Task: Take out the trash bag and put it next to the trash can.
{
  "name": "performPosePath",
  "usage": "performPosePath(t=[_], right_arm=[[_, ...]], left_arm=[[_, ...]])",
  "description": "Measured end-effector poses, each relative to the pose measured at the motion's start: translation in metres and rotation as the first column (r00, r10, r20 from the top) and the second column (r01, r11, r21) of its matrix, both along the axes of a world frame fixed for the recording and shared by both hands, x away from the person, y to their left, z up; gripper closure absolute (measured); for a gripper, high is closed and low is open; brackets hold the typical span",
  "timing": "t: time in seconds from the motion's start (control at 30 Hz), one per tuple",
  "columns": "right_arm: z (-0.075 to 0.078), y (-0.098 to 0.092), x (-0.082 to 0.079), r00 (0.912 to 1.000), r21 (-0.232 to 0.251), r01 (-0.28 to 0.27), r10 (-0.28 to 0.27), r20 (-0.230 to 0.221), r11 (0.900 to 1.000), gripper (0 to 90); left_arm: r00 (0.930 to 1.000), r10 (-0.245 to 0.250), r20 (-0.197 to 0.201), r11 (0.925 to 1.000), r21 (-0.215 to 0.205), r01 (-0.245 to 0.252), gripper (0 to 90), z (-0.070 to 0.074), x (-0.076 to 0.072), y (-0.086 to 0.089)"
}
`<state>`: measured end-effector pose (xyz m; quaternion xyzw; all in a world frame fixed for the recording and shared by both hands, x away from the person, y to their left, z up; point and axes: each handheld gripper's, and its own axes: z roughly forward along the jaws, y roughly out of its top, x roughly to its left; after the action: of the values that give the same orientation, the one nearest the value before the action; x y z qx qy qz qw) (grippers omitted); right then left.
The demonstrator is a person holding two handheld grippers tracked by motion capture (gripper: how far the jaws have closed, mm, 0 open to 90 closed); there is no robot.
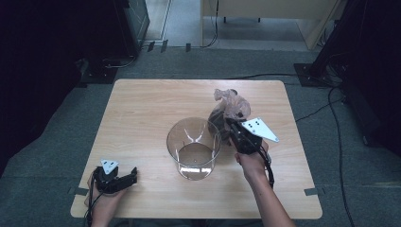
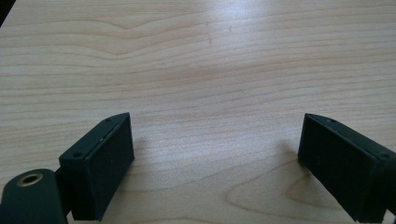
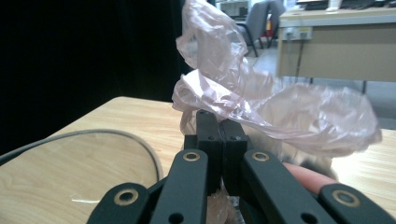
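A crumpled pinkish plastic bag (image 1: 230, 106) with something dark inside stands on the wooden table (image 1: 142, 109), right of a clear glass bowl (image 1: 194, 146). My right gripper (image 1: 233, 126) is shut on the bag's film; in the right gripper view the bag (image 3: 261, 102) billows above the closed gripper (image 3: 219, 135), and the bowl's rim (image 3: 140, 144) curves at the left. My left gripper (image 1: 130, 177) rests open at the table's near left corner. In the left gripper view its fingers (image 2: 100, 163) stand wide apart over bare wood, nothing between them.
Cables (image 1: 331, 109) run over the grey floor right of the table. A dark cabinet (image 1: 127, 23) stands at the back left, and a light wooden desk (image 1: 269, 9) behind the table. The table's far left part (image 1: 137, 99) is bare wood.
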<state>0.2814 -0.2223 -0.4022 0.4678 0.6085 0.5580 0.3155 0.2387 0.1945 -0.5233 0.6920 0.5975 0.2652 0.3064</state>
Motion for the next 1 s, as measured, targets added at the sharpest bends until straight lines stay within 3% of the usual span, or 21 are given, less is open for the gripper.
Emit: performPosePath(t=[0.23,0.33,0.47,0.6,0.7,0.83,1.0], right_arm=[[-0.027,-0.004,0.011,0.9974,-0.017,-0.007,0.006,-0.072,1.000,90.0],[-0.035,-0.012,0.012,0.9949,0.018,-0.027,0.029,-0.097,0.999,87.8],[-0.039,-0.024,0.009,0.9898,0.100,-0.088,0.098,-0.103,0.991,71.3],[-0.039,-0.032,0.003,0.9858,0.138,-0.131,0.144,-0.087,0.982,53.9],[-0.038,-0.034,-0.003,0.9872,0.119,-0.131,0.140,-0.076,0.984,36.7],[-0.037,-0.037,-0.009,0.9872,0.081,-0.126,0.133,-0.088,0.989,22.6],[-0.040,-0.042,-0.016,0.9855,0.049,-0.121,0.126,-0.114,0.991,15.9]], left_arm=[[1.0000,0.000,-0.001,1.0000,0.000,0.000,9.8,0.000,0.000,0.000],[1.0000,0.000,-0.001,1.0000,0.000,0.000,9.8,0.000,0.000,0.000],[1.0000,0.000,0.000,1.0000,0.000,0.000,9.8,0.000,0.000,0.000],[1.0000,0.000,-0.001,1.0000,0.000,0.000,9.8,0.000,0.000,0.000],[1.0000,0.000,-0.001,1.0000,0.000,0.000,9.8,0.000,0.000,0.000],[1.0000,-0.001,-0.002,1.0000,0.001,0.001,9.8,0.000,0.000,0.000],[1.0000,-0.002,-0.002,1.0000,0.002,0.002,9.8,0.000,0.000,0.000]])
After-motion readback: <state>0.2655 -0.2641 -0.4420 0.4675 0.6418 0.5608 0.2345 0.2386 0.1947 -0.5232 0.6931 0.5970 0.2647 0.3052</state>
